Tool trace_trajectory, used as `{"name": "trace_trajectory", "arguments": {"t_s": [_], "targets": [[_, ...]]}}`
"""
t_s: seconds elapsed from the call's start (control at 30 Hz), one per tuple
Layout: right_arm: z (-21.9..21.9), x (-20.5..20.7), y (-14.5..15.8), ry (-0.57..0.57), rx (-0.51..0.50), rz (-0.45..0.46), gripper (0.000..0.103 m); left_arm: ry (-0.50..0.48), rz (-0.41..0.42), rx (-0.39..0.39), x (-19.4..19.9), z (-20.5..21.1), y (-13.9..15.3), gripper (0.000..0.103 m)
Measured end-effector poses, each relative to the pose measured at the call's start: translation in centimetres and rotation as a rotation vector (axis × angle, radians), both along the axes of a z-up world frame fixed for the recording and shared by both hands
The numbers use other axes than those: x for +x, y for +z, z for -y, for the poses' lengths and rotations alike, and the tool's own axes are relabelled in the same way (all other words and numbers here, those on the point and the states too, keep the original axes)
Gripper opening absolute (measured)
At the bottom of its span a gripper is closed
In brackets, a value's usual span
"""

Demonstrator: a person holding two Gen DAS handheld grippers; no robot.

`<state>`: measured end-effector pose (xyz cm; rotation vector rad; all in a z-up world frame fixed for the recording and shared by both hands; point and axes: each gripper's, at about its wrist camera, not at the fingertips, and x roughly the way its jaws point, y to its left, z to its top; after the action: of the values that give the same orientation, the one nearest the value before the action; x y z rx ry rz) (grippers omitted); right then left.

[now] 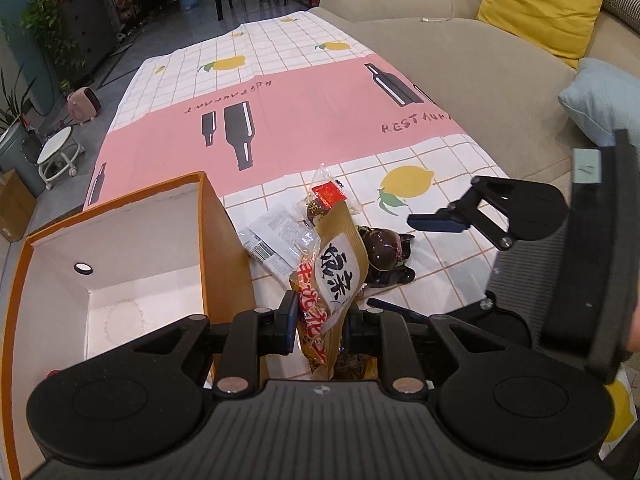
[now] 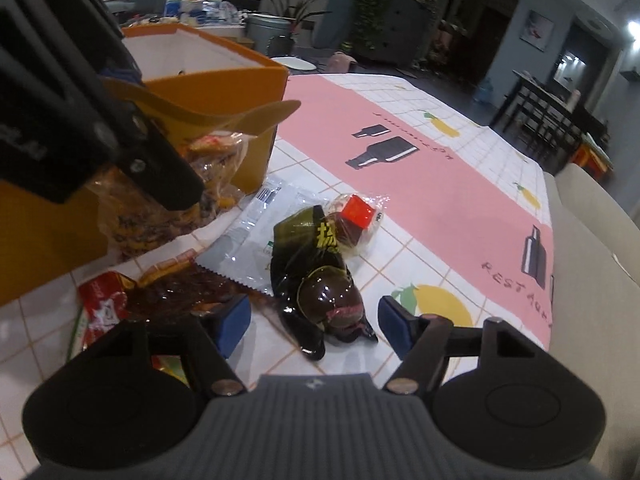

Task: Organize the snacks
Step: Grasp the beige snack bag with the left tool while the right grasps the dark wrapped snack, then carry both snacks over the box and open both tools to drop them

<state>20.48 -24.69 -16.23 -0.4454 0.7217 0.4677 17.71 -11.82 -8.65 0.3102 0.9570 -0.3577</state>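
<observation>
My left gripper [image 1: 319, 322] is shut on a tan snack packet [image 1: 339, 264] with a white label, holding it above the table beside the open orange box [image 1: 224, 236]; the packet also shows in the right wrist view [image 2: 208, 118]. The box [image 2: 224, 92] has a white, empty inside. My right gripper [image 2: 314, 322] is open, its blue pads on either side of a dark glossy snack packet [image 2: 320, 280] lying on the table; it also shows in the left wrist view [image 1: 436, 220]. A white packet [image 2: 248, 240] and a red-labelled clear packet [image 2: 356, 216] lie behind it.
A chequered tablecloth [image 1: 304, 112] with pink bands and lemons covers the table. A beige sofa [image 1: 480, 80] with a yellow cushion [image 1: 540, 4] runs along its right side. A red packet [image 2: 100, 304] and a dark reddish packet [image 2: 176, 292] lie at my right gripper's left.
</observation>
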Motion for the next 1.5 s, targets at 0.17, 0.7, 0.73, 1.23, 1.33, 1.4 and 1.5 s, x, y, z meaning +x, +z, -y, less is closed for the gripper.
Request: {"name": "trace_trajectory", "arguments": {"t_s": [0.17,0.7,0.73,1.23,1.33,1.4,1.5], "targets": [[-0.8,1.3,-0.7,0.021,-0.028,-0.003,0.067,0.010,-0.015,-0.004,0.3,0.0,-0.3,0.023],[0.3,0.6,-0.9,-0.071,0.005,-0.103,0.039,0.027,-0.026,-0.066,-0.6,-0.1,0.3,0.023],[0.7,0.3,-0.7,-0.093,0.020,-0.115,0.038,0.029,-0.025,-0.074,-0.8,-0.1,0.4,0.023],[3.1,-7.1,6.6,-0.355,0.281,-0.118,0.037,0.096,0.037,-0.244,-4.4,-1.7,4.9,0.023],[2.6,-8.9,8.4,-0.363,0.329,-0.084,0.037,0.111,0.067,-0.265,-5.3,-2.6,6.3,0.023],[2.3,-9.8,9.5,-0.364,0.369,-0.075,0.037,0.124,0.087,-0.272,-5.8,-3.3,7.1,0.023],[1.6,-10.2,10.8,-0.329,0.455,-0.112,0.037,0.132,0.123,-0.264,-6.5,-4.7,8.4,0.023]]}}
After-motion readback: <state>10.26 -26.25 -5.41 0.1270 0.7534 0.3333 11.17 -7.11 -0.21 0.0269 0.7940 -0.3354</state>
